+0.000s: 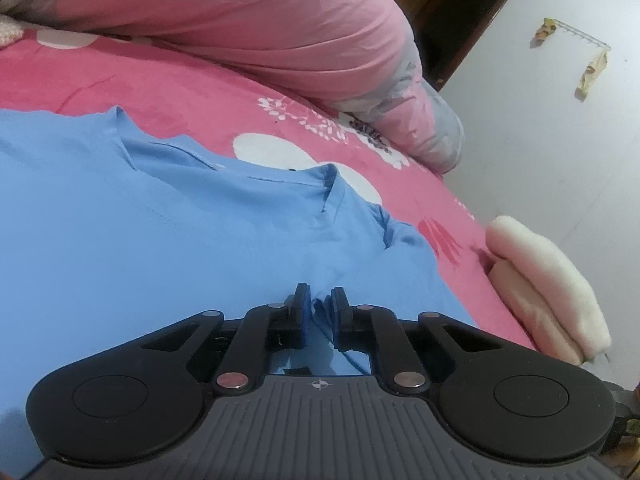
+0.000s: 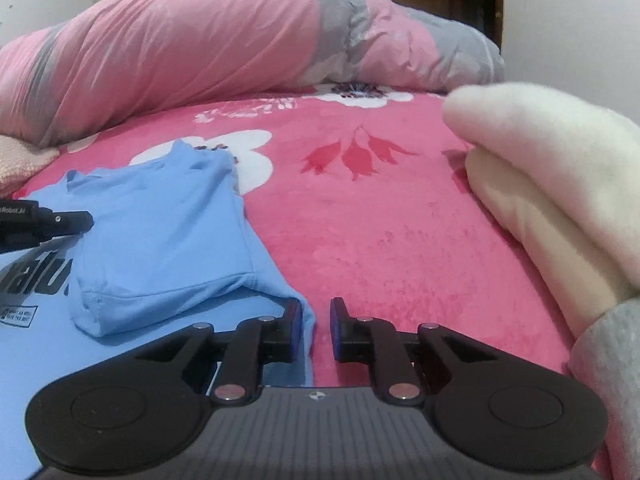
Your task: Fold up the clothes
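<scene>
Basically, a light blue T-shirt (image 1: 120, 240) lay spread on a pink floral bedsheet (image 1: 180, 92), filling the left wrist view from 9 o'clock to the centre, neckline toward 12 o'clock. The left gripper (image 1: 320, 300) sat at 6 o'clock, jaws nearly together with a small bunch of the blue fabric pinched between its pads. In the right wrist view the shirt sat at 8 o'clock, one sleeve folded over the body, black print on the chest at the far left edge. The right gripper (image 2: 316, 312) was at 6 o'clock, jaws apart with a clear gap; the shirt's edge ran just beside the left finger (image 2: 294, 320), but the pads were not pressing on it, so it gripped nothing. The tip of the left gripper showed at 9 o'clock over the shirt. A folded cream fleece garment (image 2: 540, 184) lay on the sheet at 3 o'clock, well apart from the shirt. A rolled pink and grey quilt (image 2: 240, 40) ran across 12 o'clock. A grey sleeve (image 2: 608, 380) showed at 4 o'clock.
</scene>
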Tool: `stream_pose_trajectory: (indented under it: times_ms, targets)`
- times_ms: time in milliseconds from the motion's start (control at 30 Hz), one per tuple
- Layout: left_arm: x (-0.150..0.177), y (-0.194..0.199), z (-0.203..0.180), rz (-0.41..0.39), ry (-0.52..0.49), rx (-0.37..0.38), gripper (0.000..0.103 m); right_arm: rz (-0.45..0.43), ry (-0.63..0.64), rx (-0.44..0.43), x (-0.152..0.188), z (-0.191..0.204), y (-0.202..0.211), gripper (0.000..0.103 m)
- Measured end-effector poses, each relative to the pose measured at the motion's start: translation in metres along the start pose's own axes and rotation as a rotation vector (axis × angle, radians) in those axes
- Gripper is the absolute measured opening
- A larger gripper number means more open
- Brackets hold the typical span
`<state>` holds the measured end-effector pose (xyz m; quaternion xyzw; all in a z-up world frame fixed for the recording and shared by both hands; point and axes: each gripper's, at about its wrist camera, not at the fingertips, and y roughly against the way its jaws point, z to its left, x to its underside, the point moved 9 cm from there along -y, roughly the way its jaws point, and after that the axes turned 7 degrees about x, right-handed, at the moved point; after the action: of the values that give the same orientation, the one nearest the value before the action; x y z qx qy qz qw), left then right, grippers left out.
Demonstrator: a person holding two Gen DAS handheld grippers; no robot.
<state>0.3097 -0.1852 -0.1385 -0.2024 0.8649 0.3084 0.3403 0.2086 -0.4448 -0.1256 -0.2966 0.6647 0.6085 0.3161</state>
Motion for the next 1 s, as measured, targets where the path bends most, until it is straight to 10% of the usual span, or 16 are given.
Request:
stream_pose_trajectory:
  times_ms: [167,333,400,600,1000]
  targets:
    - [-0.011,0.006,-0.016,-0.023,-0.046,0.005,0.023,-0.058,0.200,-0.012,-0.002,0.021,0.008,0.037]
    - [0.002,-0.011,-0.025,0.031,-0.124,-0.041,0.025,-0.090,0.353,-0.013,-0.009,0.038,-0.004,0.032]
    - [0.009,-0.016,-0.021,0.048,-0.132,-0.060,0.024,-0.080,0.297,-0.005,-0.014,0.031,-0.015,0.001]
    - [0.006,-0.011,-0.019,0.063,-0.137,-0.064,0.024,-0.021,-0.057,-0.087,-0.010,-0.016,-0.026,0.001]
    - [-0.051,-0.087,-0.061,0.218,-0.113,-0.012,0.025,-0.040,-0.099,-0.118,-0.007,-0.019,-0.025,0.001]
